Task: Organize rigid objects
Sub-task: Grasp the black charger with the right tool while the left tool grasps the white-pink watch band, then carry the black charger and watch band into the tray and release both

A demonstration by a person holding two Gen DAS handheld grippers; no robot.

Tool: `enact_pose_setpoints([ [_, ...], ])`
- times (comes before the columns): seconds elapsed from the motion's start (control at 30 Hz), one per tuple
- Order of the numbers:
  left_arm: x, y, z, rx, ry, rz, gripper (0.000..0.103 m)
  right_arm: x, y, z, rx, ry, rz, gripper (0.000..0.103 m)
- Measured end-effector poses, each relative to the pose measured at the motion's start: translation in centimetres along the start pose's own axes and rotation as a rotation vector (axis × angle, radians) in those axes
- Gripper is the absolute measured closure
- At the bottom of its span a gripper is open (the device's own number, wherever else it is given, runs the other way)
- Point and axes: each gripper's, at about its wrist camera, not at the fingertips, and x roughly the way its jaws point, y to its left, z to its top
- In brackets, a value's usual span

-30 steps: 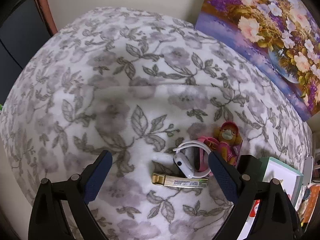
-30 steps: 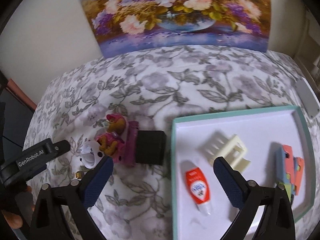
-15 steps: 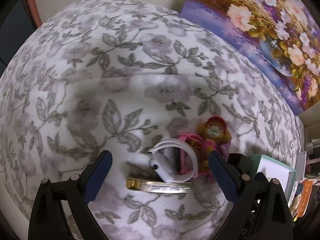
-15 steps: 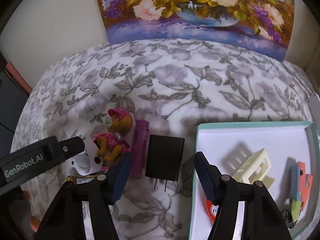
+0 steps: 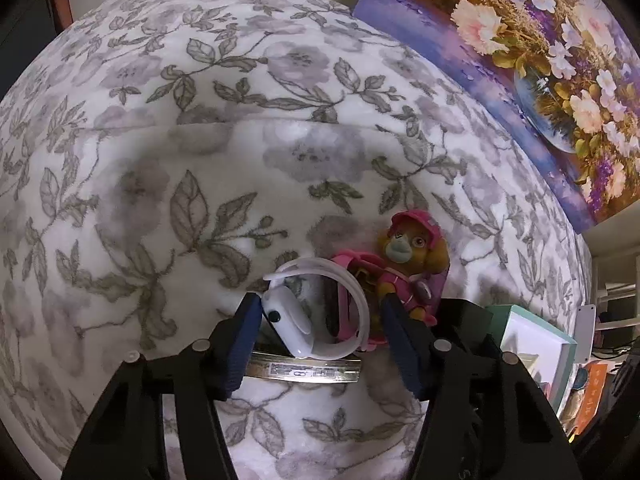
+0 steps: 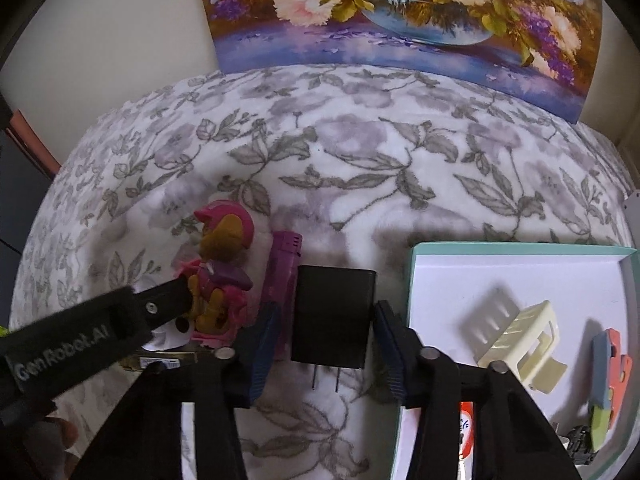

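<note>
A white smartwatch [image 5: 298,320] lies on the floral blanket beside a pink watch band [image 5: 344,312] and a pup figure in pink [image 5: 404,264]. My left gripper [image 5: 320,336] straddles the white watch, its jaws narrowed around it, the left pad touching the watch face. A gold bar-shaped item [image 5: 304,372] lies just in front. My right gripper [image 6: 326,348] straddles a black plug adapter [image 6: 332,316], its jaws close on both sides. A purple lighter [image 6: 280,280] lies to the adapter's left. The teal-rimmed white tray [image 6: 520,248] sits to the right.
The tray holds a cream hair claw [image 6: 516,332], a coloured toy [image 6: 608,380] and a red-labelled tube [image 6: 466,424]. A flower painting [image 6: 400,20] leans against the wall behind. The left gripper's arm [image 6: 80,344] crosses the right view's lower left.
Both grippers moved forward and narrowed: the left around the white watch, the right around the black adapter.
</note>
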Motion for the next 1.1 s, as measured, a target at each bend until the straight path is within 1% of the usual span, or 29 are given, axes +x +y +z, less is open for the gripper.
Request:
enact_pose_setpoints([
  [0.03,0.0,0.0,0.0,-0.002,0.000,-0.002,0.041,0.1,0.0,0.0,-0.004,0.000,-0.004,0.059],
  [0.07,0.0,0.1,0.0,-0.006,-0.002,0.003,0.047,0.3,0.1,-0.1,-0.003,0.007,0.002,0.059],
  [0.13,0.0,0.4,-0.1,-0.018,-0.004,0.003,0.047,0.8,-0.2,-0.4,0.017,0.024,0.012,0.060],
  [0.3,-0.2,0.6,0.0,-0.027,-0.001,-0.010,0.047,1.0,-0.1,-0.5,0.013,0.026,0.009,0.060],
  [0.43,-0.9,1.0,0.1,-0.037,-0.008,-0.017,0.048,0.8,-0.3,-0.5,0.034,0.037,0.031,0.061],
  [0.57,-3.2,1.5,0.6,-0.054,-0.062,-0.031,0.048,-0.2,-0.8,0.0,0.068,0.025,0.065,0.061],
  [0.73,-7.2,1.0,0.9,-0.039,-0.155,-0.059,0.048,-3.3,-2.6,1.1,0.132,-0.030,0.114,0.061],
  [0.93,-10.4,-0.6,0.8,-0.009,-0.224,-0.088,0.048,-5.8,-5.5,1.8,0.175,-0.056,0.069,0.061],
  [1.1,-11.0,-2.9,0.2,0.035,-0.233,-0.101,0.048,-6.3,-9.4,2.1,0.227,-0.042,0.003,0.061],
])
